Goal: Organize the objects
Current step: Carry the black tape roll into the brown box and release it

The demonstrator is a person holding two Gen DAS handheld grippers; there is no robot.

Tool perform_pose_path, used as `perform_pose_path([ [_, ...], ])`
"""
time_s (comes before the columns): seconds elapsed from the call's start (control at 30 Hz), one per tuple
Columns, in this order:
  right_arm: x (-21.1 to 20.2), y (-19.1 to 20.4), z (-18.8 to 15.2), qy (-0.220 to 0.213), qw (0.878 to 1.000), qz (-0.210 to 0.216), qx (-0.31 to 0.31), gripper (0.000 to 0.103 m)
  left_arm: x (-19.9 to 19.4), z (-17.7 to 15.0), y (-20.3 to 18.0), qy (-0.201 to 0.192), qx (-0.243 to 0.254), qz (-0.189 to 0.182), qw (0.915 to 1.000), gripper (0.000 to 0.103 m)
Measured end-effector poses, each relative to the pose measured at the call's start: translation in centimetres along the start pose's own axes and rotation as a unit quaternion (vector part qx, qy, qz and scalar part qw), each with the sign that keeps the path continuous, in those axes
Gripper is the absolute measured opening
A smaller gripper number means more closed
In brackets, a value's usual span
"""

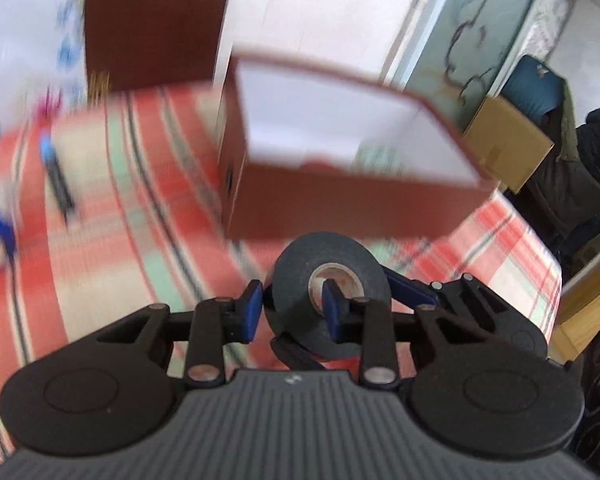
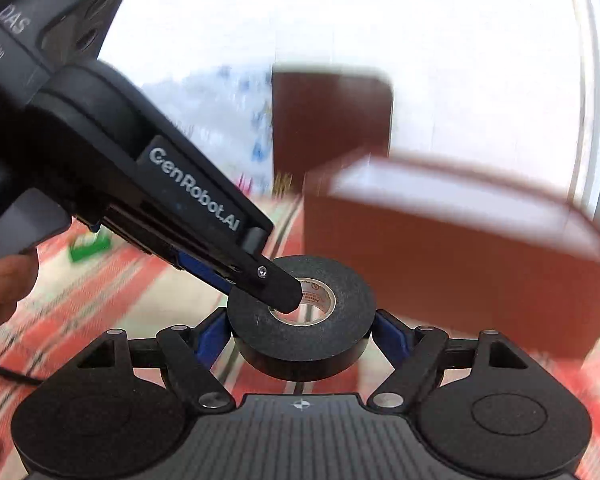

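The left gripper (image 1: pixel 290 312) holds a roll of black tape (image 1: pixel 327 296) by its wall, one blue pad (image 1: pixel 251 312) against the outer face and the other pad inside the pale core; in the right wrist view the same gripper (image 2: pixel 288 300) reaches in from the upper left, its dark fingertip (image 2: pixel 280 288) dipped into the core of the tape (image 2: pixel 302 328); the right gripper (image 2: pixel 302 330) clasps the same roll from both outer sides, its blue pads (image 2: pixel 388 334) pressed against the rim, the roll lying flat between them and lifted above the cloth; part of the right gripper (image 1: pixel 410 294) shows behind the roll in the left wrist view; just ahead of both tools, and slightly to the right, an open reddish-brown box (image 1: pixel 340 160) with a white inside sits on a red, green and white checked tablecloth (image 1: pixel 140 240); further ahead stands its upright brown lid (image 1: pixel 156 24), leaning near a white wall; ahead and to the left of the left tool lies a blurred pen (image 1: pixel 58 176) with a blue cap, and at the far left edge a blue object too smeared to name; a green object (image 2: pixel 90 248) lies to the left of the right tool; a cardboard box (image 1: pixel 508 148) stands off the table, to the right; a thumb (image 2: pixel 4 292) shows at the left edge of the right wrist view
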State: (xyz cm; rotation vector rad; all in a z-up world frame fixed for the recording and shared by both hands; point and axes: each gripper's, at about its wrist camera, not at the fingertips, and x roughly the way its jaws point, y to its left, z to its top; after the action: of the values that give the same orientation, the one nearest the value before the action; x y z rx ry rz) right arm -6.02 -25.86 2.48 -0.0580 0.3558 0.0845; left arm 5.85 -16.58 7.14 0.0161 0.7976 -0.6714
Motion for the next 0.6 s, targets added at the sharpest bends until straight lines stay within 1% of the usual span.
perform_pose_path([
  [0.1, 0.3, -0.6, 2.7, -0.050, 0.998, -0.018, -0.022, 0.076, -0.5, 3.3, -0.5, -0.035, 0.020, -0.003, 0.9992, 0.034],
  [0.17, 1.1, -1.5, 4.3, -0.068, 0.997, -0.027, -0.030, 0.076, -0.1, 5.4, -0.6, -0.048, 0.024, -0.005, 0.9985, 0.034],
  [0.23, 2.2, -2.5, 5.5, -0.077, 0.996, -0.034, -0.027, 0.076, 0.9, 7.0, -0.7, -0.057, 0.026, -0.006, 0.9980, 0.034],
  [0.3, 3.5, -3.6, 6.3, -0.077, 0.996, -0.039, -0.020, 0.076, 2.1, 8.1, -0.7, -0.061, 0.028, -0.004, 0.9977, 0.034],
  [0.4, 5.6, -5.1, 6.6, -0.068, 0.997, -0.043, -0.006, 0.076, 4.2, 9.0, -0.4, -0.056, 0.022, -0.002, 0.9982, 0.034],
  [0.5, 7.8, -5.9, 6.0, -0.041, 0.998, -0.043, 0.002, 0.077, 6.1, 9.3, 0.2, -0.038, 0.005, 0.003, 0.9993, 0.034],
  [0.53, 8.0, -5.6, 5.7, -0.039, 0.998, -0.044, 0.008, 0.077, 6.5, 9.1, 0.4, -0.034, 0.000, 0.002, 0.9994, 0.034],
  [0.6, 8.0, -5.7, 5.3, -0.050, 0.998, -0.037, 0.019, 0.077, 7.0, 8.6, 0.6, -0.033, -0.001, 0.002, 0.9995, 0.034],
])
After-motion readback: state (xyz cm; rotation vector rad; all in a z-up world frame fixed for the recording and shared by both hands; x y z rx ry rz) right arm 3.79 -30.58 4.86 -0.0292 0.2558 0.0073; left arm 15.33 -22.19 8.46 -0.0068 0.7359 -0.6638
